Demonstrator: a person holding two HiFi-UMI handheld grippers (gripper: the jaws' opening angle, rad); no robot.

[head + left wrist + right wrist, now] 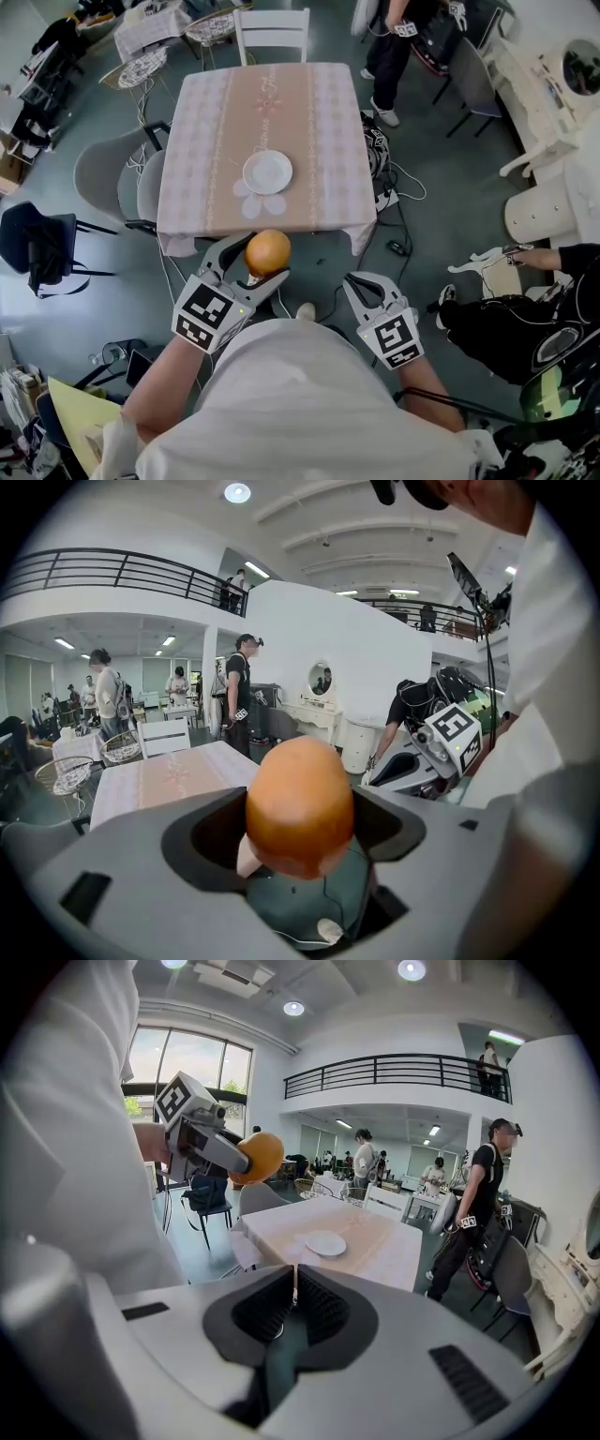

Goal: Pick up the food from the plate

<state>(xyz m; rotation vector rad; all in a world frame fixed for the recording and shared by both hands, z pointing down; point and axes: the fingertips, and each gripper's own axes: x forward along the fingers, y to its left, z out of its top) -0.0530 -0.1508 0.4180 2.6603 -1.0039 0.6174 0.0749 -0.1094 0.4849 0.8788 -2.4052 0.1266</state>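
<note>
step: pick looks done; orange point(267, 251) is off the plate point(267, 172), in the air, near edge of tabletop point(328, 141)
left gripper point(246, 272): fingers clamped on orange
right gripper point(364, 284): fingers pressed together, empty
next: likely a steady grip, carry clear

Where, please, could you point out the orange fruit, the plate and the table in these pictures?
orange fruit point(267, 251): head view, centre of its skin.
plate point(267, 172): head view, its bare middle.
table point(272, 103): head view, bare cloth.
</note>
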